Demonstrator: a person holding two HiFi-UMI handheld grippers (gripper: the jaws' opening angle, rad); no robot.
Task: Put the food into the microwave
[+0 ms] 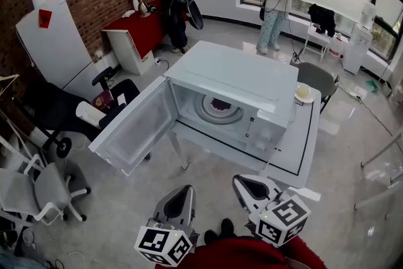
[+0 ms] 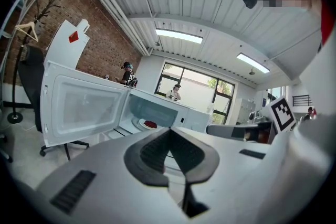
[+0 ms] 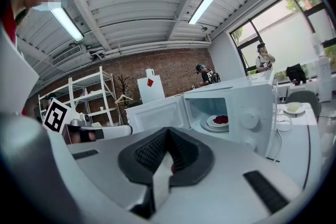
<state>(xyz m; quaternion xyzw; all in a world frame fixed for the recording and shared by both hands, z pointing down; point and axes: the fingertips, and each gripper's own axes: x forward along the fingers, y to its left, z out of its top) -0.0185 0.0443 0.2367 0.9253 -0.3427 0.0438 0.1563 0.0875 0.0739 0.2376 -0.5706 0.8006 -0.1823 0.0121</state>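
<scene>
Two handheld grippers hang clenched and empty before an open microwave oven. The left gripper and the right gripper each have their jaws pressed together on nothing. Ahead of both, well apart from them, the plate of red food sits on the turntable inside. The door stands wide open beyond the left gripper, and a small bowl rests on the table past the right one.

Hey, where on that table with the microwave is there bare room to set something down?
The table is bare along its near strip, between the microwave and the table edge. The microwave's flat top is bare too. Crowded: the cavity holds the plate of food, and a small dish sits by its right side.
</scene>
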